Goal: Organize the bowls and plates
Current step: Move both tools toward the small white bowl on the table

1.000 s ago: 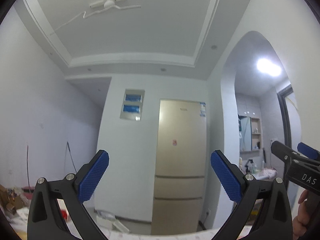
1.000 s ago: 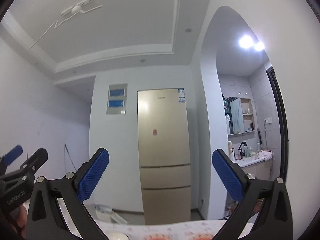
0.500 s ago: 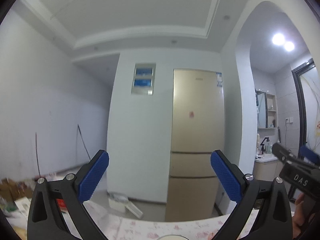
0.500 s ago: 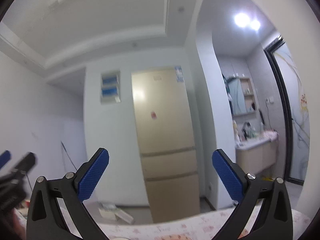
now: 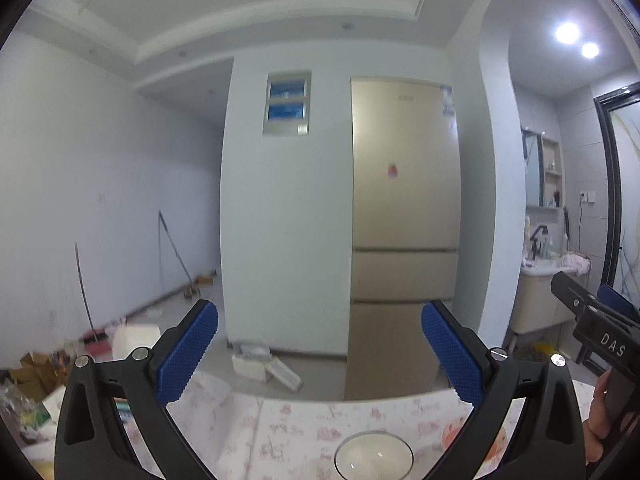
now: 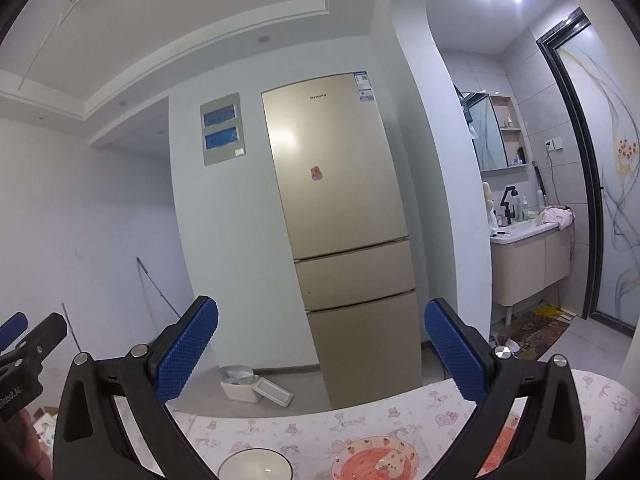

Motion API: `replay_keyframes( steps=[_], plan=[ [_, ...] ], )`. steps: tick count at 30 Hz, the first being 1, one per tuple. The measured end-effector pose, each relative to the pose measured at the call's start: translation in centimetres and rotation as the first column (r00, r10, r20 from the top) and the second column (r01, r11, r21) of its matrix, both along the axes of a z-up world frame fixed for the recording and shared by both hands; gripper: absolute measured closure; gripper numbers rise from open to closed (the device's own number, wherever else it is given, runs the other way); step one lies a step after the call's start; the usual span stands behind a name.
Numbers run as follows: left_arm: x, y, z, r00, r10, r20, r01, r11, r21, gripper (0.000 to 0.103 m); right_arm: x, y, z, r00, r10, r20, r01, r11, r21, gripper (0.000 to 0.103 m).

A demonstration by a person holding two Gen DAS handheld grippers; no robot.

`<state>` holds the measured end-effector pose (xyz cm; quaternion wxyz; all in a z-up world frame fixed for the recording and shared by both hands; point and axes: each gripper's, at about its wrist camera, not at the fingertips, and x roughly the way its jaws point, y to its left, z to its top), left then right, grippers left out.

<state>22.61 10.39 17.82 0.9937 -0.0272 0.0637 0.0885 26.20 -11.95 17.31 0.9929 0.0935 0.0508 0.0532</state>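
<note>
Two hand-held grippers are shown, one per wrist view, each with two blue-padded fingers spread wide apart and nothing held between them. The left hand-held gripper [image 5: 320, 356] is seen from its own camera, with its fingers [image 5: 186, 354] at 7 and 5 o'clock of the frame. The right hand-held gripper [image 6: 320, 356] is framed likewise in the right wrist view, and its black body is also visible at 3 o'clock of the left wrist view, held in a hand [image 5: 600, 416].

A worktop [image 5: 248, 432] covered with a pink floral cloth is seen along the lower edge of both views. On it, three dishes are counted in the right wrist view: one white bowl [image 6: 256, 466] at 6 o'clock, one pink strawberry-patterned bowl [image 6: 374, 458] just beside it toward 5 o'clock, and part of one orange-pink dish [image 6: 504, 440] behind the right finger, its type not discernible. In the left wrist view one white bowl [image 5: 374, 456] lies at 6 o'clock, below and between the fingers and not touched by them.

Beyond the worktop, one gold three-door refrigerator [image 6: 344, 232] stands at 12 o'clock, with one wall panel [image 6: 222, 128] bearing two blue windows at 11 o'clock. One washbasin cabinet [image 6: 528, 260] is seen at 3 o'clock, and one white box [image 6: 240, 386] lies on the floor.
</note>
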Motion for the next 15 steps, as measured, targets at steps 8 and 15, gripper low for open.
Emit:
replay_keyframes(
  steps=[8, 15],
  plan=[
    [5.6, 1.9, -2.6, 0.979, 0.024, -0.205, -0.036, 0.998, -0.056, 0.0, 2.9, 2.2, -1.8, 0.995, 0.006, -0.104, -0.017, 0.994, -0.104, 0.0],
    [8.9, 1.5, -5.5, 0.947, -0.024, -0.321, -0.001, 0.997, -0.079, 0.0, 5.0, 3.0, -3.9, 0.977, 0.03, -0.213, -0.06, 0.989, -0.137, 0.0]
  ],
)
